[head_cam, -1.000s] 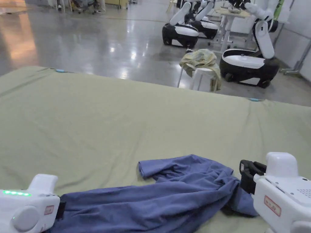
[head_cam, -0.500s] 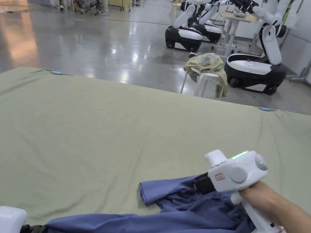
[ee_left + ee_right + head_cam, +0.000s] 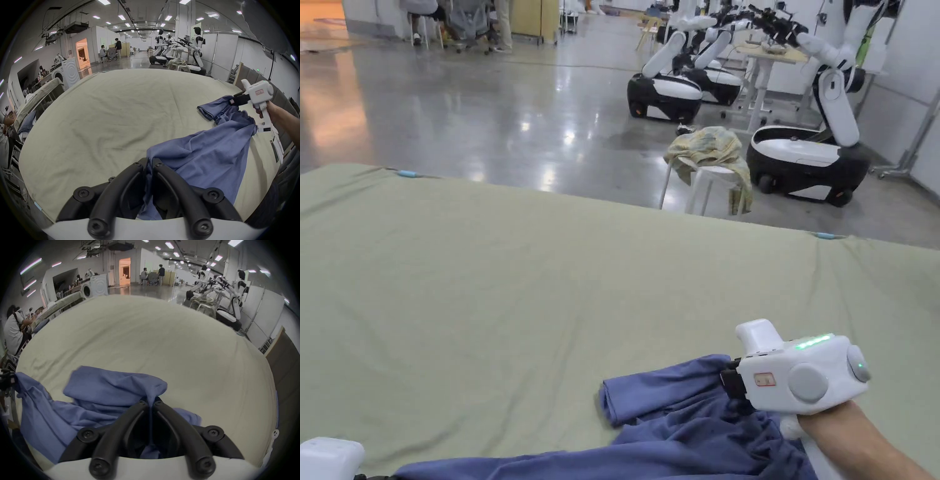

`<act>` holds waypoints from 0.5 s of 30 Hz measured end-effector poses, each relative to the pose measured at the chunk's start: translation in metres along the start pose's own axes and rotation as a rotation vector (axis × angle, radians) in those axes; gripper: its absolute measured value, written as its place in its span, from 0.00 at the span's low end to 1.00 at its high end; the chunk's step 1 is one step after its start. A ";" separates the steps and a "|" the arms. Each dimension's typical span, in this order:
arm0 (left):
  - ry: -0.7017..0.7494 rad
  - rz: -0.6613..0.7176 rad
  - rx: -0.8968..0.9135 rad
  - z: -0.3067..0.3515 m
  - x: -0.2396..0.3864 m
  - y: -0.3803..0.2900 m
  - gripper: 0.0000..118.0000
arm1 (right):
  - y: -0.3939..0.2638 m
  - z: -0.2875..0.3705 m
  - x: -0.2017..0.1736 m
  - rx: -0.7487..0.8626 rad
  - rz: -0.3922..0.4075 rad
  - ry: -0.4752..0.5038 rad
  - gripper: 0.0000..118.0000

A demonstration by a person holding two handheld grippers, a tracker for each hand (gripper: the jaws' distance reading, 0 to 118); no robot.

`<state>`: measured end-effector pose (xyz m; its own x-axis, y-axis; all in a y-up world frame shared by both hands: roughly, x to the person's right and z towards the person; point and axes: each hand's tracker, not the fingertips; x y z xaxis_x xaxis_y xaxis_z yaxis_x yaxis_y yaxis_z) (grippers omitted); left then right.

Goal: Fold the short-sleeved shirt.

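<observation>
Head view: the blue shirt (image 3: 687, 431) lies rumpled at 6 o'clock on the green sheet (image 3: 550, 281), the right gripper (image 3: 730, 382) biting its upper edge at 4 o'clock.

Left gripper view: the left gripper (image 3: 150, 164) has both jaws clenched on a shirt corner at 6 o'clock.

Right gripper view: its jaws are closed, pinching a fold of shirt.

Head view looks down; gripper views skim the bed (image 3: 550, 269).

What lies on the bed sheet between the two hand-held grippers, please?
In the left gripper view, the blue short-sleeved shirt spans from the left hand-held gripper to the right hand-held gripper, both clamped on it, over the green sheet.
</observation>
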<state>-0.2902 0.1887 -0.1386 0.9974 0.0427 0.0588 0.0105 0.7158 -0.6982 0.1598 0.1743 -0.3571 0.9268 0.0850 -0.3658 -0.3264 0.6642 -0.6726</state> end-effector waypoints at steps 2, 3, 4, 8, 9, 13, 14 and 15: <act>0.003 -0.011 0.010 0.005 0.001 0.001 0.06 | -0.002 0.032 0.001 0.037 -0.055 -0.021 0.03; 0.008 -0.012 0.023 0.008 0.001 0.003 0.06 | -0.004 0.049 0.002 0.058 -0.077 -0.032 0.03; 0.007 -0.012 0.031 0.010 0.002 0.002 0.06 | -0.007 0.065 0.003 0.092 -0.090 -0.048 0.03; 0.024 -0.021 0.084 0.016 0.005 0.016 0.06 | -0.014 0.102 0.020 0.204 -0.144 -0.111 0.03; 0.030 -0.026 0.104 0.018 0.006 0.025 0.05 | -0.014 0.131 0.025 0.242 -0.149 -0.132 0.03; 0.015 -0.002 0.214 0.036 0.008 0.072 0.05 | 0.003 0.197 0.039 0.374 -0.166 -0.184 0.03; 0.011 0.003 0.240 0.042 0.009 0.087 0.05 | 0.011 0.216 0.040 0.403 -0.161 -0.199 0.03; 0.020 0.004 0.276 0.049 0.011 0.104 0.05 | 0.019 0.236 0.042 0.440 -0.157 -0.213 0.03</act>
<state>-0.2817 0.2974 -0.1758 0.9986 0.0340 0.0405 -0.0106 0.8786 -0.4774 0.2366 0.3662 -0.2336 0.9907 0.0781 -0.1117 -0.1134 0.9271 -0.3572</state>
